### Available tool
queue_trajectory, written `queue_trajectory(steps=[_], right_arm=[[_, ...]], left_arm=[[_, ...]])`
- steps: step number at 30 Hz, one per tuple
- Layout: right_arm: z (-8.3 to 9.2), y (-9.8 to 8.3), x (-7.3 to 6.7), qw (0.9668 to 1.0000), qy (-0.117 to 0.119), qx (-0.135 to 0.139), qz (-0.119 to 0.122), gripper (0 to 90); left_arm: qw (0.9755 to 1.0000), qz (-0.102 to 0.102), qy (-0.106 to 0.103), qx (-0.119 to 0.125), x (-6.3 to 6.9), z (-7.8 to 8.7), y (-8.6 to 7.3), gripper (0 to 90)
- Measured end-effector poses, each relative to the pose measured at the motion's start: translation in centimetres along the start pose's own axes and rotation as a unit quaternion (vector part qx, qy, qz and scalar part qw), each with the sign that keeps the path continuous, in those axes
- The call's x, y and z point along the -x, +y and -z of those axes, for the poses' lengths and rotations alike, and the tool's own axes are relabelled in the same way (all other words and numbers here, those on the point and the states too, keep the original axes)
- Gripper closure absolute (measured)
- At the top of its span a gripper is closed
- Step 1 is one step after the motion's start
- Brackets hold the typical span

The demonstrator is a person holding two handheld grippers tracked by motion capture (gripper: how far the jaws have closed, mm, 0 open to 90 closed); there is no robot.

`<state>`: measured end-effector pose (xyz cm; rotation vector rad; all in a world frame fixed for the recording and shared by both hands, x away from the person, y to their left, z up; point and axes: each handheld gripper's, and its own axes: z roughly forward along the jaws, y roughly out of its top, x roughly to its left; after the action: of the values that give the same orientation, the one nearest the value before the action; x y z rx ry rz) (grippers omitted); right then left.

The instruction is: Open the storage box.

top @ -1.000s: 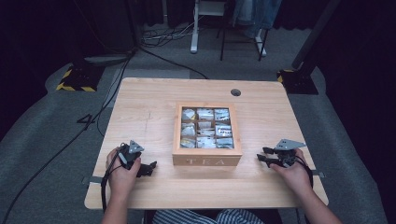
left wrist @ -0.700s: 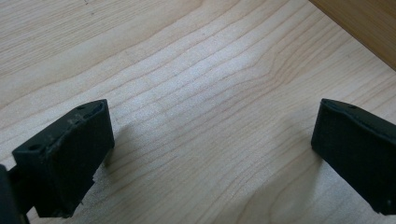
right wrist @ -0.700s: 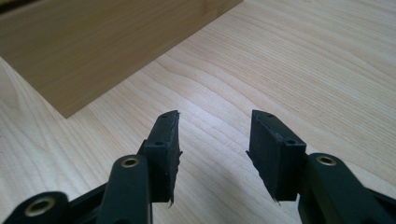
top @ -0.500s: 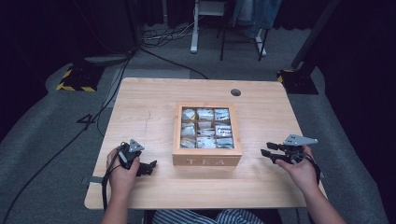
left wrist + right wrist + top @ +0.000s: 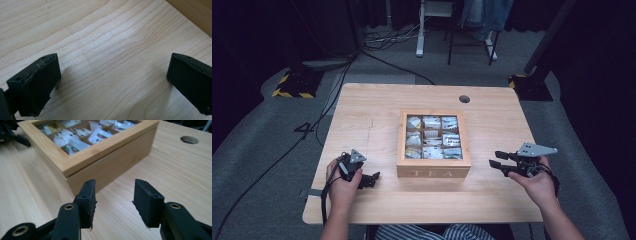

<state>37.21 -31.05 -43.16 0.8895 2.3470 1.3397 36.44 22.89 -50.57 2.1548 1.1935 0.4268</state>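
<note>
High view, right gripper [image 5: 498,166] raised beside tea box [image 5: 433,172], jaws apart

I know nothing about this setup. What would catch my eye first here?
Mid-table sits a wooden tea box, its compartments full of tea packets under a clear lid. A hand flanks it on each side, holding a left gripper and a right gripper, both open and empty.

Table [image 5: 362,120] brightly lit; surroundings dim; soft shadows; close views slightly blurred.
</note>
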Motion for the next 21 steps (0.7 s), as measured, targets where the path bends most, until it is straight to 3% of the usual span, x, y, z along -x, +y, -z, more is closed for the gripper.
queue_trajectory(steps=[1,13,18,20,21], right_arm=[[-0.1,0.3,-0.7,0.9999,0.013,0.0,0.003,52.2],[-0.9,1.4,-3.7,0.9974,0.068,-0.015,0.021,51.3],[-1.4,1.4,-4.4,0.9956,0.089,-0.021,0.018,51.5],[-1.8,1.2,-4.4,0.994,0.107,-0.024,0.002,52.0],[-2.0,1.1,-4.4,0.9941,0.104,-0.028,0.003,52.6]], left_arm=[[1.0,0.001,-0.001,0.0,0.0,0.0,0.0,0.0],[1.0,0.001,0.0,0.001,0.0,0.0,0.0,0.0],[1.0,0.002,-0.001,0.0,0.0,0.0,0.0,0.0],[1.0,0.001,0.0,0.001,0.0,0.0,0.0,0.0],[1.0,0.001,0.0,0.001,0.0,0.0,0.0,0.0]])
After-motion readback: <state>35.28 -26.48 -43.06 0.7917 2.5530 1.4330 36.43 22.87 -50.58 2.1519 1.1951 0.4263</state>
